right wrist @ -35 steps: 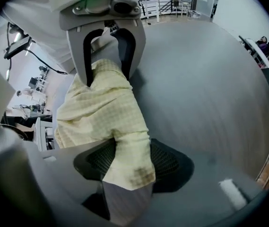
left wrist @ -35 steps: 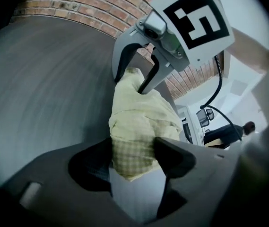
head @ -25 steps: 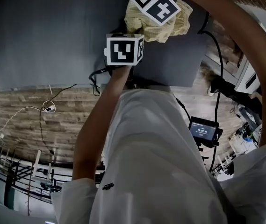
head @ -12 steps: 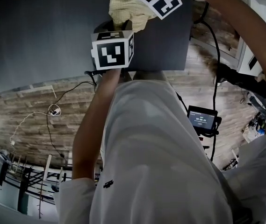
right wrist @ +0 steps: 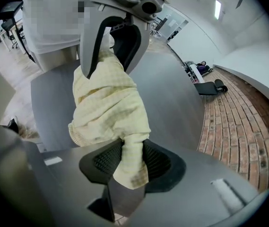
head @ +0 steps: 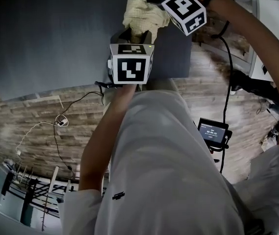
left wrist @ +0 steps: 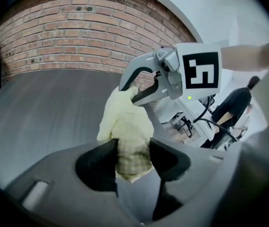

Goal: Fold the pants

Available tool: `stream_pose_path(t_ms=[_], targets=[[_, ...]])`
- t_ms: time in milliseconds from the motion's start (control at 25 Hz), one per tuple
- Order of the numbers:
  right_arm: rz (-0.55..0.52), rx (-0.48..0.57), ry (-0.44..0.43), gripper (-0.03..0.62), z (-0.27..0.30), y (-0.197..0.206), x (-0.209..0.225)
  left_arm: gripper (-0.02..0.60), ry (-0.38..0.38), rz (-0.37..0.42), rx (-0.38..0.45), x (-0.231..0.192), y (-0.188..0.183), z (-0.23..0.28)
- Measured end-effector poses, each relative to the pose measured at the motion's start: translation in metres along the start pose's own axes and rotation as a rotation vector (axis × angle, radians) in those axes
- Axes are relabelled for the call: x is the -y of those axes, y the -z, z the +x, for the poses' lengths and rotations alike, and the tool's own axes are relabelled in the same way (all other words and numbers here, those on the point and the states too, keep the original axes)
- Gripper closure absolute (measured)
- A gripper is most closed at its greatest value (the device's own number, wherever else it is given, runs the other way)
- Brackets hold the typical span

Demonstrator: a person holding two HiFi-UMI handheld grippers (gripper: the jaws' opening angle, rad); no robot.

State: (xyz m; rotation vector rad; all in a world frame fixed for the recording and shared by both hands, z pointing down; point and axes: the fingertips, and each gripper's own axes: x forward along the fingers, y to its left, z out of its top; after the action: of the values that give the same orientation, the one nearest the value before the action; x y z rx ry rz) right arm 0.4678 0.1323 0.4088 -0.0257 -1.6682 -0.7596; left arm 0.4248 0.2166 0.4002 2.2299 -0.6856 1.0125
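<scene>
The left tongs (left wrist: 133, 157) pinch a fold of the pale yellow checked pants (left wrist: 125, 126). Their jaws have just been opening slightly, with cloth between the pads. The right tongs (right wrist: 132, 160) pinch another fold of the same bunched garment. In the head view, the pants are held between both tongs over the dark grey desk (head: 56, 38) at 12 o'clock. The right tongs sit at 1 o'clock of the left tongs.
</scene>
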Motion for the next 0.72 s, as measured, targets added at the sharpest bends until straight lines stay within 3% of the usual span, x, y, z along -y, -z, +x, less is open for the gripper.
stream_pose_path(t_ms=[160,320,520,600,720], targets=[[-0.021,-0.032,-0.049,0.433,-0.002,0.003,-0.017,0.342,0.132,-0.004,-0.012,0.016,0.003,-0.006],[-0.076,-0.063,-0.112,0.422,0.007,0.023,-0.055,0.327,0.208,0.029,-0.07,0.04,0.008,0.021],[-0.093,-0.075,-0.227,0.363,0.02,0.025,-0.1,0.318,0.21,0.109,-0.192,0.052,0.034,0.052],[-0.031,-0.061,-0.221,0.319,0.025,0.02,-0.104,0.31,0.199,0.138,-0.199,0.054,0.036,0.056],[0.076,-0.042,-0.172,0.308,0.02,0.016,-0.097,0.304,0.195,0.121,-0.188,0.054,0.031,0.047]])
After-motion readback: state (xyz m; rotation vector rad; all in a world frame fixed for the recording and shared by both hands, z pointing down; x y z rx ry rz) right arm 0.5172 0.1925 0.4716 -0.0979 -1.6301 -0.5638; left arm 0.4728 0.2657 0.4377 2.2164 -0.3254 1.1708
